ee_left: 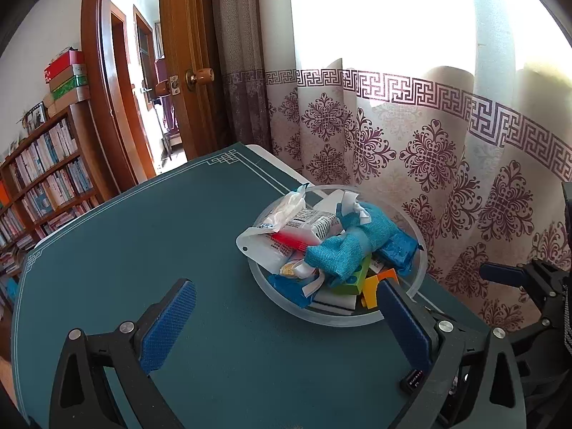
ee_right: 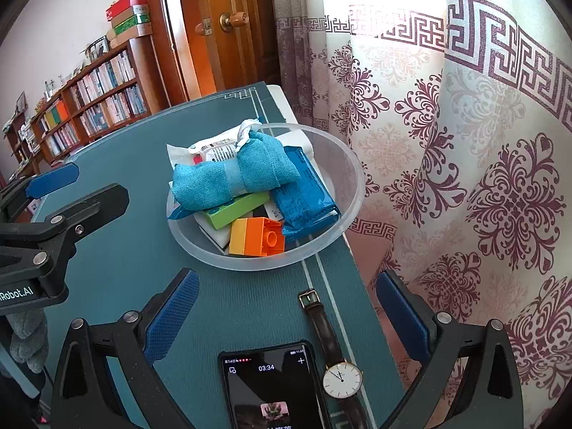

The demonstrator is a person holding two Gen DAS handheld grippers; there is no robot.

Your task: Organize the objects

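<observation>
- Left gripper (ee_left: 286,318): jaws spread wide, nothing between them; it hovers over the teal table mat (ee_left: 143,243) at the lower centre of the left wrist view, with its right pad just at the near rim of the bowl.
- Right gripper (ee_right: 286,307): jaws likewise spread and empty, low in the right wrist view, above the mat.
- Bowl (ee_right: 352,175): translucent, centre of the right wrist view, near the table's curtain-side edge. It is heaped with a rolled teal cloth (ee_right: 232,175) on top, a blue packet (ee_right: 307,193) to its right, a green block (ee_right: 232,209) and an orange block (ee_right: 261,237) at the near rim, and white packets (ee_left: 293,228) at the far left.
- Loose items: a wristwatch (ee_right: 339,375) and a phone (ee_right: 271,386) lie flat on the mat at the bottom of the right wrist view, touching or nearly so; both sit between the right gripper's fingers.
- Judgement: the watch appears the next item to gather.
- Advice: pinch across the case or strap near the case, descending vertically, clear of the phone.
- Risk: the heap is high; place gently in the near gap, or the blocks may tip out.
</observation>
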